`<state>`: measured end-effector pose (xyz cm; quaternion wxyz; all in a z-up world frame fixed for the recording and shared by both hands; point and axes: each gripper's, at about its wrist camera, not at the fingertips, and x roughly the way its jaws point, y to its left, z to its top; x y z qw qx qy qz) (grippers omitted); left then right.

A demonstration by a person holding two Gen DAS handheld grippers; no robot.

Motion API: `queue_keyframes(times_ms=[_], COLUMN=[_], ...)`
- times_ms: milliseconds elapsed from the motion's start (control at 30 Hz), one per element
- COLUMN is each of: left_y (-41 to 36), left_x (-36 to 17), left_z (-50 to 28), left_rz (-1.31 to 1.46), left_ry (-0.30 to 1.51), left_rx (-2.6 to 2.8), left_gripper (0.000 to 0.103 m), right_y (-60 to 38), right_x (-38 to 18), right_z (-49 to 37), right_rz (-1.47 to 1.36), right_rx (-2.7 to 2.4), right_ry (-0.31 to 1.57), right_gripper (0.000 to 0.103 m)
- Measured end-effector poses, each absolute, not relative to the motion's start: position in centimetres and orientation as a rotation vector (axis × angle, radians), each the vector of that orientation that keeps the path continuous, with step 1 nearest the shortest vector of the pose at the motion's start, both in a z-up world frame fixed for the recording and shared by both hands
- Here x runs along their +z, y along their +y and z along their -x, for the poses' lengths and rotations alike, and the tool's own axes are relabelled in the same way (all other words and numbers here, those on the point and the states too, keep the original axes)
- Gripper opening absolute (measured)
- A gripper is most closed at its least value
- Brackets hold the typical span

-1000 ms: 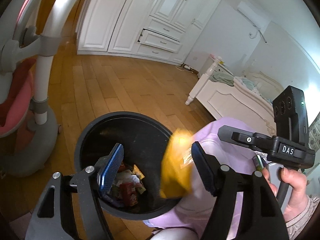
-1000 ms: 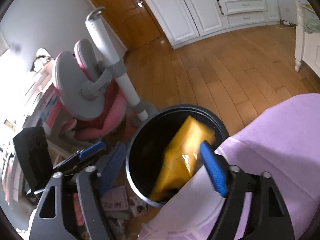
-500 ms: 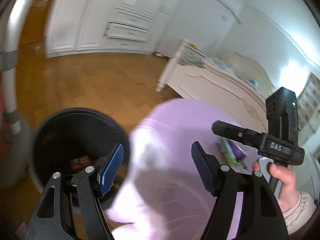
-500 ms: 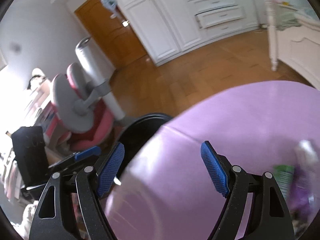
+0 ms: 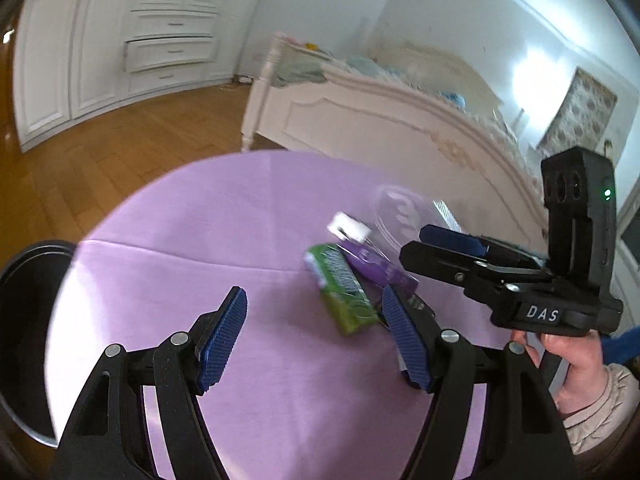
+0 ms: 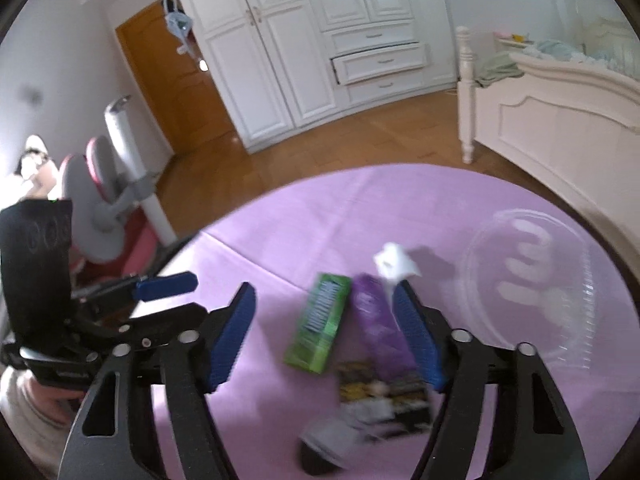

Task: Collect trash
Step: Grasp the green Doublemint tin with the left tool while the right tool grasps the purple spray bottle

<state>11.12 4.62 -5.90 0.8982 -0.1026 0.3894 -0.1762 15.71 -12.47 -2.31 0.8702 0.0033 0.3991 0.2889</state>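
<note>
Tablecloth [image 6: 304, 216] matt purple cloth; green box [image 6: 320, 322] glossy card; lid [image 6: 532, 276] clear plastic; floor [image 6: 320, 148] glossy wood; finger pads [image 5: 222, 340] ribbed blue.

The near and left stretch of the round purple-clothed table [image 5: 192, 240] is lying bare, giving the left gripper [image 5: 314, 340] open room beneath its spread jaws. Ahead and to its right, trash is crowding together — a green box [image 5: 340, 288] touching a purple packet [image 5: 376, 266], a crumpled white scrap [image 5: 348, 229] just behind them. A clear plastic lid [image 6: 536, 280] is taking up the table's far right side. The right gripper [image 6: 326, 334], jaws wide apart, is hanging over the boxes, with a dark printed wrapper [image 6: 384, 392] lying just below. The black trash bin [image 5: 24, 320] is standing off the table's left edge.
</note>
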Motion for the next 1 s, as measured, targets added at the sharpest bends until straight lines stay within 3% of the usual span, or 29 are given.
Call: queue_keyframes(times_ms=[333,433,700,733,833,1000], left_y=[-0.5,-1.0,-0.2,0.0,0.5,1.7], left_x=[-8.9,-9.6,-9.7,-9.7,-9.8,-9.5], left_z=[-14.1,-14.7,-15.3,-15.3,-14.9,-15.0], left_rz=[0.112,0.085,0.064,0.065,0.070,0.100], left_ry=[0.901,0.919,0.898,0.895,0.886,0.879], left_rx=[-0.344,-0.313,-0.283,-0.286,-0.280,-0.265], left_gripper=[0.069,0.054,0.039,0.038,0.036,0.034], right_y=[-15.9,-16.0,-13.4,-12.9,-12.0,-11.1], right_x=[-4.9,-5.2,-6.0,-6.2,-6.7,-7.6], right_z=[-15.5,-15.6,-16.3,-16.6,-17.3,-18.1], right_rz=[0.051,0.063,0.109,0.117,0.134,0.138], right_rx=[0.559,0.574,0.624,0.630,0.633,0.637], right_ry=[0.857,0.857,0.877,0.886,0.910,0.944], right_gripper=[0.055,0.055,0.055,0.049,0.046,0.026])
